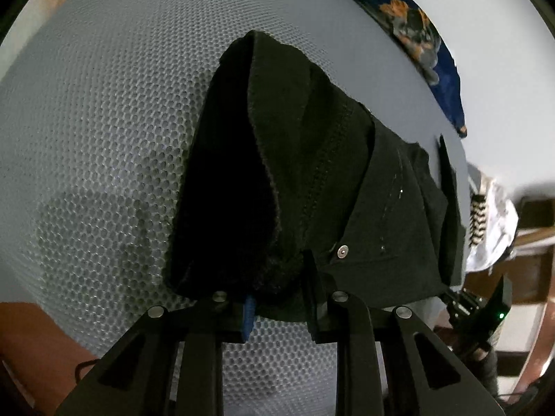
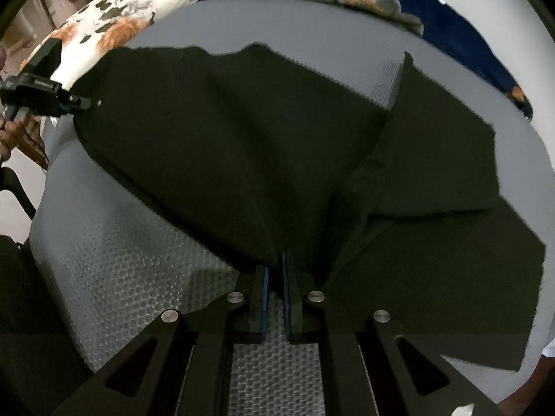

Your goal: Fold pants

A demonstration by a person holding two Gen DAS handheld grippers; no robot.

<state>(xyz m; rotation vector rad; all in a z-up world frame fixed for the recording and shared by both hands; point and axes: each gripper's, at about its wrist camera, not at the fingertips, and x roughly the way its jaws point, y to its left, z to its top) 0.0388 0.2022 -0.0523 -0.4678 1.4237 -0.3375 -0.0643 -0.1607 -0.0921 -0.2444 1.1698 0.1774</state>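
Black pants (image 1: 312, 180) hang lifted over a grey honeycomb-textured mat (image 1: 97, 131). My left gripper (image 1: 279, 298) is shut on the waistband edge near a silver button (image 1: 342, 251); its blue pad shows at the left finger. In the right wrist view the pants (image 2: 260, 145) spread wide, with a leg folded over at the right. My right gripper (image 2: 275, 267) is shut on a pinch of the cloth at its near edge. The left gripper also shows in the right wrist view (image 2: 74, 102), holding the far left corner. The right gripper also shows in the left wrist view (image 1: 485, 308).
A blue floral blanket (image 2: 451, 24) lies along the mat's (image 2: 131, 277) far edge. A white and orange patterned pillow (image 2: 128, 17) sits at the far left. A white patterned cloth (image 1: 492, 225) and wooden furniture (image 1: 534, 235) are at the right.
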